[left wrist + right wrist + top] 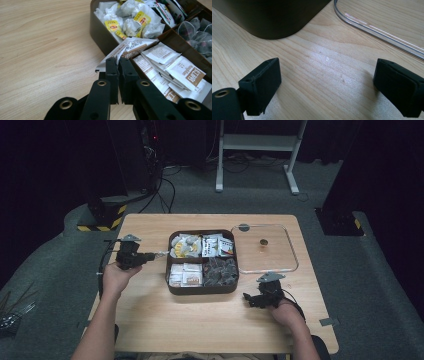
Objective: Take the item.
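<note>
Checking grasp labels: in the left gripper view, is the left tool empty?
No, the left tool is shut on a white sachet at the edge of the brown box.

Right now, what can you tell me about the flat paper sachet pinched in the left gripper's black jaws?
The flat white-and-brown paper sachet looks thin and slightly creased, with small black print and a date code. The left gripper is shut on its lower edge, holding it tilted over the brown four-compartment box's rim, above similar sachets. Whether it touches the rim, I cannot tell.
</note>
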Available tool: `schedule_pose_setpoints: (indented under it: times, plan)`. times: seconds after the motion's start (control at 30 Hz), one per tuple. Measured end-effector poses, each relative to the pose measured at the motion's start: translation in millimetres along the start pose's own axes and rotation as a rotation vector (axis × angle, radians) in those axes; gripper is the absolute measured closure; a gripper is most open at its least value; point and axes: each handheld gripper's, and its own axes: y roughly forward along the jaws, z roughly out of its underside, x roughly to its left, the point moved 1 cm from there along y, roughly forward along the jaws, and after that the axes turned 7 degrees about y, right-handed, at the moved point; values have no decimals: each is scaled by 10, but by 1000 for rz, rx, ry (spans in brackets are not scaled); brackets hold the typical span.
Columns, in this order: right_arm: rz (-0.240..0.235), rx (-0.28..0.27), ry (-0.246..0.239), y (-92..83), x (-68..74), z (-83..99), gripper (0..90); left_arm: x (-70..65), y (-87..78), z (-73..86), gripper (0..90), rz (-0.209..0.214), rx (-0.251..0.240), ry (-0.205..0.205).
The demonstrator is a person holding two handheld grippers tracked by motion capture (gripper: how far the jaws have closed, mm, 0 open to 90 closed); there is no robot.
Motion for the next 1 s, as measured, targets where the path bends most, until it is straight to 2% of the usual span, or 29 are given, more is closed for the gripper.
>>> schedule_pose_setpoints:
  times: [0.23,0.4,0.47,0.63,0.73,1.0]
  plan:
    - [1,-1,1,3,0,-3,77,107,7,62,866,-14,20,-24]
    - [1,-1,1,4,0,-4,77,212,64,139,866,-11,45,-70]
    - [1,-1,1,4,0,-4,77,239,81,158,866,-13,54,-77]
    - [1,-1,2,4,0,-4,77,283,117,180,866,-22,64,-88]
    - [1,-1,1,4,0,-4,77,291,212,203,866,-13,103,-90]
    - [1,-1,1,4,0,-4,77,310,353,217,866,-14,144,-86]
